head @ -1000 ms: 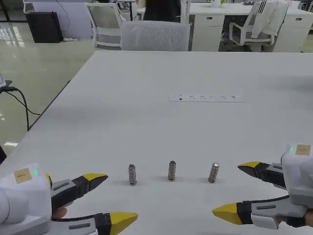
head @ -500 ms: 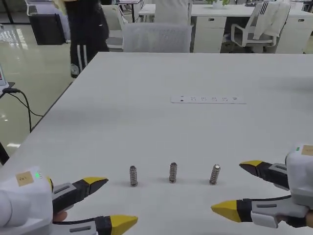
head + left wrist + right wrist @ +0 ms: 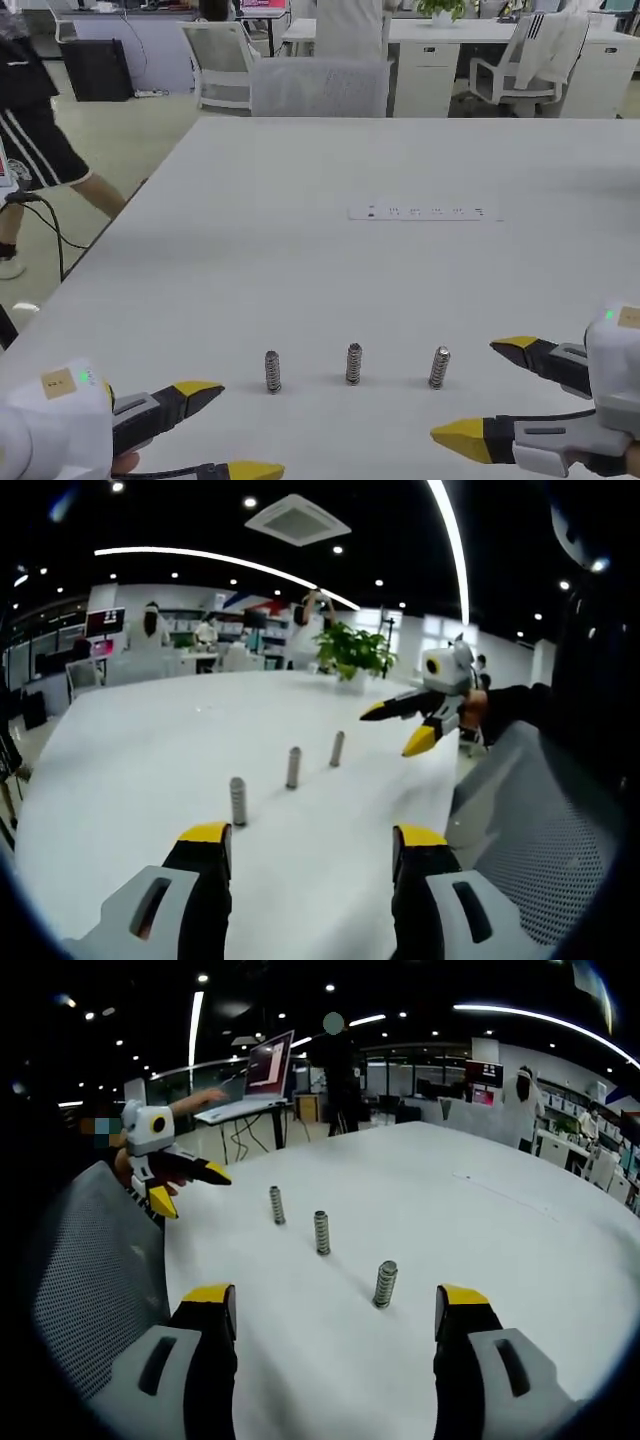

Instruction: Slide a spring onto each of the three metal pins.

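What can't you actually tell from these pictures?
- Head view: middle spring, too small to tell whether it sits fully down.
- Head view: white strip, its marks too small to read.
- Head view: left gripper, lower jaw cut off by the bottom edge.

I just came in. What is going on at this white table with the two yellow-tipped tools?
A person holds a gripper in each hand above a white table. The left gripper and the right gripper are both open and hold nothing. Between them, three metal pins stand upright in a row, and each appears to carry a spring already. Neither gripper touches a pin.
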`<state>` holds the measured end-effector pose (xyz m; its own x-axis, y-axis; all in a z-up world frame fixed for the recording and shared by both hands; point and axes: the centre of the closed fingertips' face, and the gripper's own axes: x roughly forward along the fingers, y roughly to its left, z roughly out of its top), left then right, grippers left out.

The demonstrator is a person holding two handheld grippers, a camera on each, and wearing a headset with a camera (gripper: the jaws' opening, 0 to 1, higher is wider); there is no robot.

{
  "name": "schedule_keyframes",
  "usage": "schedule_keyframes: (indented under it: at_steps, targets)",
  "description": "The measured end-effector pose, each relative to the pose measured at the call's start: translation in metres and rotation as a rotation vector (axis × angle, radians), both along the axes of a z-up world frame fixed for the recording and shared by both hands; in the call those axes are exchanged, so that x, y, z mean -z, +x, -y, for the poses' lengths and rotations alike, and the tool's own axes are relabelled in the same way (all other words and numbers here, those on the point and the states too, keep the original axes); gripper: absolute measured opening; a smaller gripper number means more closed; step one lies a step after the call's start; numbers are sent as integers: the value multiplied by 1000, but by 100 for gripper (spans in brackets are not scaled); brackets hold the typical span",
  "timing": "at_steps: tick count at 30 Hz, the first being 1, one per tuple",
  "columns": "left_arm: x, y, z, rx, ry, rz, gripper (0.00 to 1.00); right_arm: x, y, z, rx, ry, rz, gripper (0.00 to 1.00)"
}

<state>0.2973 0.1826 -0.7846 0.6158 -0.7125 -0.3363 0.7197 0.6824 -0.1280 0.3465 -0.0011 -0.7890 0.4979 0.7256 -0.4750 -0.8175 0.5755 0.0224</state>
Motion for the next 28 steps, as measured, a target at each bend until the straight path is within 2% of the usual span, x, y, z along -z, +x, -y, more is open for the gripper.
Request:
schedule_keyframes:
  at_steps: [23, 28]
  targets:
    - [3, 0, 0, -2, -5, -14, 60, 4, 1, 2, 1, -16, -1, 81]
    - [6, 0, 0, -1, 6, -23, 59, 9, 0, 3, -6, -46, -5, 81]
